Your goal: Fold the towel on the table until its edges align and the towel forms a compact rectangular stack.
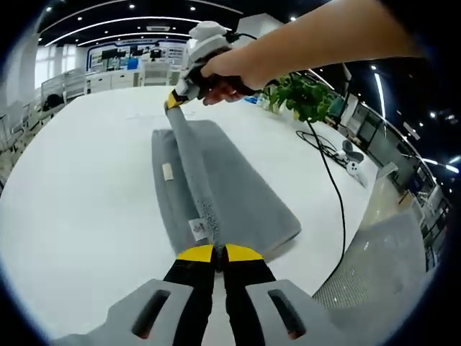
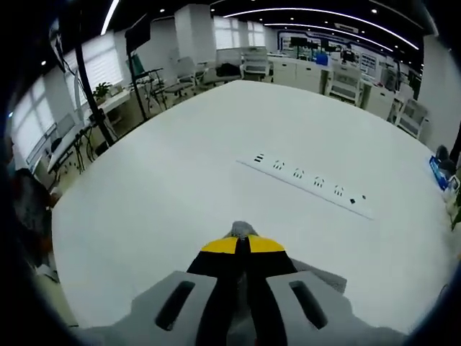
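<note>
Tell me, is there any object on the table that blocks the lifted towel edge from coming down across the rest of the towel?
Nothing visible does. Both the left gripper and the right gripper hold the towel edge raised, and the table around it is bare.

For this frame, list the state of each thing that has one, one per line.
towel: grey, partly folded on the table, one edge lifted taut between both grippers
left gripper: shut on towel edge
right gripper: shut on towel edge, held by a hand
</note>
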{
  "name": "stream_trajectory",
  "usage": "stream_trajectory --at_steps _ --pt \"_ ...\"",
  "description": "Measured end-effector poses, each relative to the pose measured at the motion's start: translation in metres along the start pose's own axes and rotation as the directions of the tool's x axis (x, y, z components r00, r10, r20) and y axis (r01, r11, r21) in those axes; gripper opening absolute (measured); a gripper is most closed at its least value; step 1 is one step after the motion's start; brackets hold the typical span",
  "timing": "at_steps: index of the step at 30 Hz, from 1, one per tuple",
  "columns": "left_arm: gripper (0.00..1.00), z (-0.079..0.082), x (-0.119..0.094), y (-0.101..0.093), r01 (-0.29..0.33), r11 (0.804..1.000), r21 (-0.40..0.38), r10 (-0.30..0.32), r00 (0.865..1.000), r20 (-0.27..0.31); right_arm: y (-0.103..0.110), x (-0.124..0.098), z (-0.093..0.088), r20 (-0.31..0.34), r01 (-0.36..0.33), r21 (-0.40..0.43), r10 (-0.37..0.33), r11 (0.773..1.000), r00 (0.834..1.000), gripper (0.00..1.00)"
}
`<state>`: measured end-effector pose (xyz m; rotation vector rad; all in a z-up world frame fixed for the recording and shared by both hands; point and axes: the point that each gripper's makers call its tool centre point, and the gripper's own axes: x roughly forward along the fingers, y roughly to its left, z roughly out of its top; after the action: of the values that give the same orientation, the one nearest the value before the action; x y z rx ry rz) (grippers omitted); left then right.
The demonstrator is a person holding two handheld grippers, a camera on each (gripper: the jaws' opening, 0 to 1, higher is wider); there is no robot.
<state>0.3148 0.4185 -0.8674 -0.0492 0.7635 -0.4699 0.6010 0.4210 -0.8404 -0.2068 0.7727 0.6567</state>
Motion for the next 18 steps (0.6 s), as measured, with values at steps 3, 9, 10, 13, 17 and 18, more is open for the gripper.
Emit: stream_trajectory --at_steps 3,9,10,13,17,18 --pt "0.04 -0.003 0.002 0.004 -0.007 1.000 -0.005 0.007 1.000 -0.010 0.003 0.004 0.000 0.001 -0.001 -0.009 0.001 1.000 1.000 0.00" --pt "0.04 -0.009 0.003 0.008 -0.014 1.000 -0.017 0.014 0.999 -0.031 0.006 0.014 -0.003 0.000 -0.002 -0.024 0.002 1.000 1.000 0.00" --pt "0.04 -0.011 0.004 0.009 -0.017 1.000 -0.016 0.016 0.999 -0.041 0.006 0.015 -0.003 -0.001 -0.003 -0.023 0.003 1.000 1.000 0.00" --pt "0.04 -0.015 0.006 0.013 -0.022 1.000 -0.019 0.021 0.998 -0.060 0.008 0.019 -0.005 -0.003 -0.001 -0.034 0.001 0.999 1.000 0.00" --pt "0.05 -0.019 0.008 0.016 -0.024 0.999 -0.022 0.022 0.997 -0.076 0.008 0.025 -0.008 -0.003 0.003 -0.039 -0.003 0.999 1.000 0.00" --pt "0.05 -0.021 0.009 0.017 -0.024 0.999 -0.020 0.022 0.996 -0.084 0.008 0.026 -0.009 -0.005 0.003 -0.038 -0.004 0.999 1.000 0.01"
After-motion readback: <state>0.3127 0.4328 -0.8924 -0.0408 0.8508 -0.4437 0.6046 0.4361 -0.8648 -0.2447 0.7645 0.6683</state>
